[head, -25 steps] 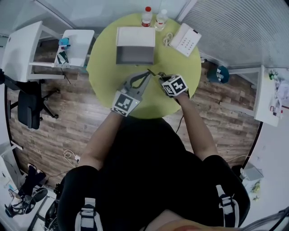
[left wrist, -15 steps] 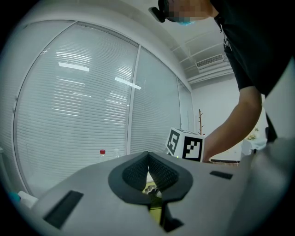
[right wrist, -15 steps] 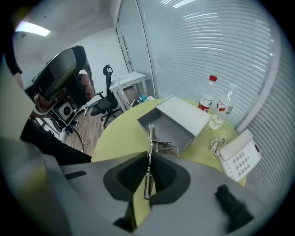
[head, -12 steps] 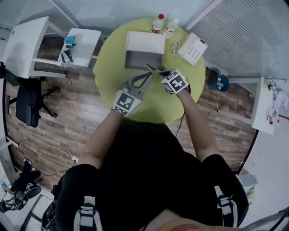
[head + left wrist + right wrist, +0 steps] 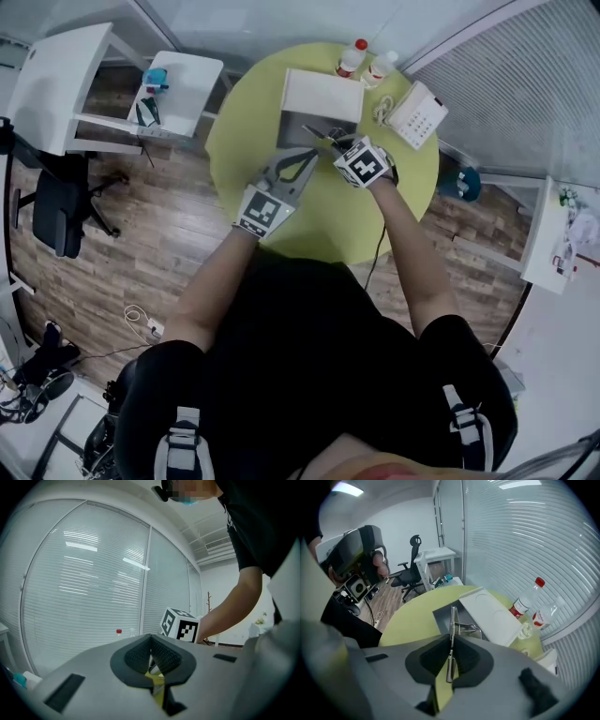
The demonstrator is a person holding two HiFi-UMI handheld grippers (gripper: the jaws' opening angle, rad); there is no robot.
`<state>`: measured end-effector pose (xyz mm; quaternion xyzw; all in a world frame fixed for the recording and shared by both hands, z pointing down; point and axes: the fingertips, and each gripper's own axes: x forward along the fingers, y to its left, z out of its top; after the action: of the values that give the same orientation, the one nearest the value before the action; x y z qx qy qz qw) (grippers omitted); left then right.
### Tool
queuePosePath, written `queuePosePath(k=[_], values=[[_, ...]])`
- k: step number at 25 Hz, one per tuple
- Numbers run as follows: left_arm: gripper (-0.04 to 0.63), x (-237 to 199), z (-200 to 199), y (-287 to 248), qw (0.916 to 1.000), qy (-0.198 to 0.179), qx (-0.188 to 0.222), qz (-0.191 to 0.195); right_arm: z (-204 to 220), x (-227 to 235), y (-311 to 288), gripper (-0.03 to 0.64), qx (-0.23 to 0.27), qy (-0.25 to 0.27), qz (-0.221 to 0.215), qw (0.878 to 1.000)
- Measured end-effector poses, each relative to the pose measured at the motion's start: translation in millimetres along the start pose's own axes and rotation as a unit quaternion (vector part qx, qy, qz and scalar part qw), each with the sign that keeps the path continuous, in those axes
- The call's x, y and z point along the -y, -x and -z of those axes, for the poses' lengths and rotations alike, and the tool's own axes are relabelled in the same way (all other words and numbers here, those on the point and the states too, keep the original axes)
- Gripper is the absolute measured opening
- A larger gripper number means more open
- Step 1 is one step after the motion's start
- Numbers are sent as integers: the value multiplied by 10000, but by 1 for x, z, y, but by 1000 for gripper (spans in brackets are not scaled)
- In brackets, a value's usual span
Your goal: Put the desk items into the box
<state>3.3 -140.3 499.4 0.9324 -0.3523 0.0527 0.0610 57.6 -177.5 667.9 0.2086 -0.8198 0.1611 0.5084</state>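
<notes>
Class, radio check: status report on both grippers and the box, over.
Left gripper shut, nothing seen in it. Right gripper shut on thin metal item, at open box near edge. Nothing between item and box.

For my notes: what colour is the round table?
The table is yellow-green; the head view shows it best.

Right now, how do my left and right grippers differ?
The right gripper is shut on a thin metal item; the left gripper is shut on nothing. The right gripper looks down at the open box; the left gripper faces the window blinds. Both hover over the yellow table.
</notes>
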Motion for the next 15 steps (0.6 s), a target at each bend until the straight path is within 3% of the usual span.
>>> queuePosePath(k=[15], values=[[11, -47, 17, -2, 9994, 326, 87, -119, -25, -1, -60, 32, -457, 352, -222, 9981]])
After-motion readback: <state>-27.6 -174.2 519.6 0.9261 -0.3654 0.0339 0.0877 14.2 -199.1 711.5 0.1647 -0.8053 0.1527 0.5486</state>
